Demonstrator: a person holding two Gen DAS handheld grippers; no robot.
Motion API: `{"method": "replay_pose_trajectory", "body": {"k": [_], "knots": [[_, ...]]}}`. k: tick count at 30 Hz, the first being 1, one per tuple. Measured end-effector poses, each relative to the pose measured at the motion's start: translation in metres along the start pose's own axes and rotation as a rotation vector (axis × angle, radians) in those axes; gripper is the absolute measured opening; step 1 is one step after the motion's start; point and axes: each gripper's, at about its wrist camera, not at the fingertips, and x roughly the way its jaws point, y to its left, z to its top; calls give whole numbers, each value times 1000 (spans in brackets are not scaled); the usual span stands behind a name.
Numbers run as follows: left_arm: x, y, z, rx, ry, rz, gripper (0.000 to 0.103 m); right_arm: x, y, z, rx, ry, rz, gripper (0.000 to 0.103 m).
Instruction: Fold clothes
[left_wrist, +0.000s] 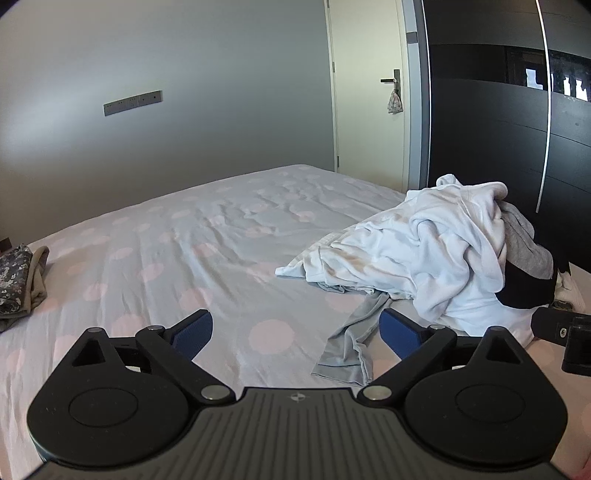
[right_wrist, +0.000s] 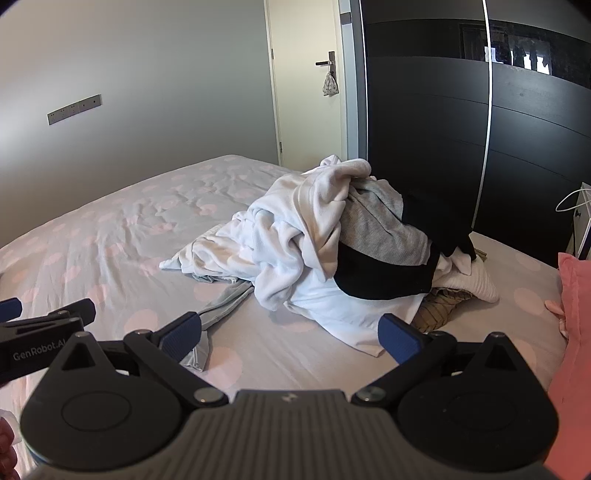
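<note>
Both grippers, left gripper (left_wrist: 295, 332) and right gripper (right_wrist: 290, 334), gaping, empty; rumpled clothes heap (right_wrist: 317, 236).

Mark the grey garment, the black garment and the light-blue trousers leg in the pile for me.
grey garment (right_wrist: 384, 229), right wrist view, middle of its ribbed side.
black garment (right_wrist: 384, 275), right wrist view, its lower fold.
light-blue trousers leg (left_wrist: 351, 339), left wrist view, mid-length.

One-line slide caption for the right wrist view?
Open right claw hovers over polka-dot bedsheet, facing unfolded heap of white, grey and black clothes.
</note>
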Motion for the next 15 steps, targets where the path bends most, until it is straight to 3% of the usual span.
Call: {"method": "replay_pose_trajectory", "body": {"k": [5,15], "knots": [[-2,-2,-1,-15,-26,-7,98,-4,-1,0,-9,4,-7,103],[2,-6,-3,30,15,10,98,-1,1,-4,-10,12,15,103]]}}
